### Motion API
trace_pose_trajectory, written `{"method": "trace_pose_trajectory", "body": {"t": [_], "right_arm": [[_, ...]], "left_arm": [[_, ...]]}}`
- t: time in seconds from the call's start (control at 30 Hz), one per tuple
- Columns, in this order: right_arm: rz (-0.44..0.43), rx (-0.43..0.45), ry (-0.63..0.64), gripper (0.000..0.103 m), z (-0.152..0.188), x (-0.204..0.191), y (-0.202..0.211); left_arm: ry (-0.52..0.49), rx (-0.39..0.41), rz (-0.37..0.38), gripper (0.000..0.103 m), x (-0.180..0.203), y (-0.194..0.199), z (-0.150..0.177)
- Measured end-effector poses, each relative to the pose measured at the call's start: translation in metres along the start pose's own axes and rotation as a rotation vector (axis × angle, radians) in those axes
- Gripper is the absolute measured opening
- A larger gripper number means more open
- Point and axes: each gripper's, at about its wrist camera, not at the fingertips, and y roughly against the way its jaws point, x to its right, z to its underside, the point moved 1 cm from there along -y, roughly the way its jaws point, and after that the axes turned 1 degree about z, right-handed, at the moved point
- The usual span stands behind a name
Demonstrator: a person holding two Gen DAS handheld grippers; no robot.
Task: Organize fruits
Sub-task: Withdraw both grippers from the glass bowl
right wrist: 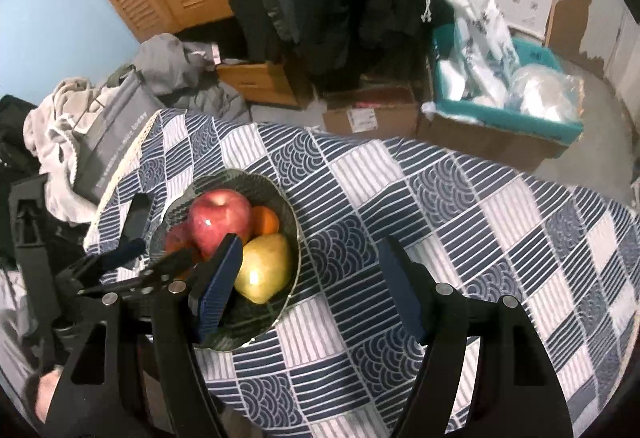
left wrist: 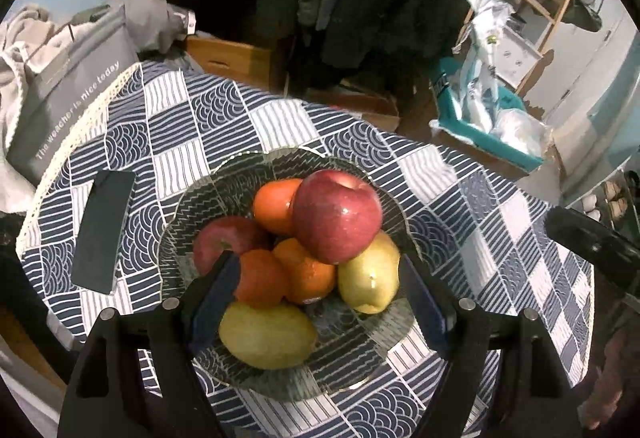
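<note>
Glass bowl (left wrist: 400, 342) sits right under my left gripper (left wrist: 316, 274), fruit heaped inside, the big red apple (left wrist: 337, 215) perched on top just ahead of my fingertips; jaws wide, nothing between them. My right gripper (right wrist: 310, 262) hangs off to the side over bare checked tablecloth (right wrist: 460, 205), jaws wide and empty too, the bowl lying to its left. Left hand is clearly nearer the pile
</note>
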Motion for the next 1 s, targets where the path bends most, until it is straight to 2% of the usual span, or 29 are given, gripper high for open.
{"method": "trace_pose_trajectory", "body": {"t": [0.07,0.23,0.73,0.87,1.0], "right_arm": [[0.018,0.014,0.017,0.076,0.000,-0.002,0.005],[0.065,0.069,0.057,0.076,0.001,-0.009,0.026],[0.103,0.237,0.078,0.077,-0.004,-0.009,0.098],[0.114,0.279,0.090,0.081,-0.003,-0.011,0.114],[0.147,0.332,0.097,0.081,-0.001,-0.010,0.131]], "left_arm": [[-0.008,0.013,0.005,0.082,0.002,0.009,0.000],[-0.052,0.069,0.001,0.082,0.014,0.036,-0.002],[-0.128,0.215,0.001,0.088,0.039,0.103,-0.009],[-0.136,0.245,0.005,0.094,0.043,0.116,-0.010],[-0.139,0.273,0.005,0.099,0.048,0.126,-0.011]]}}
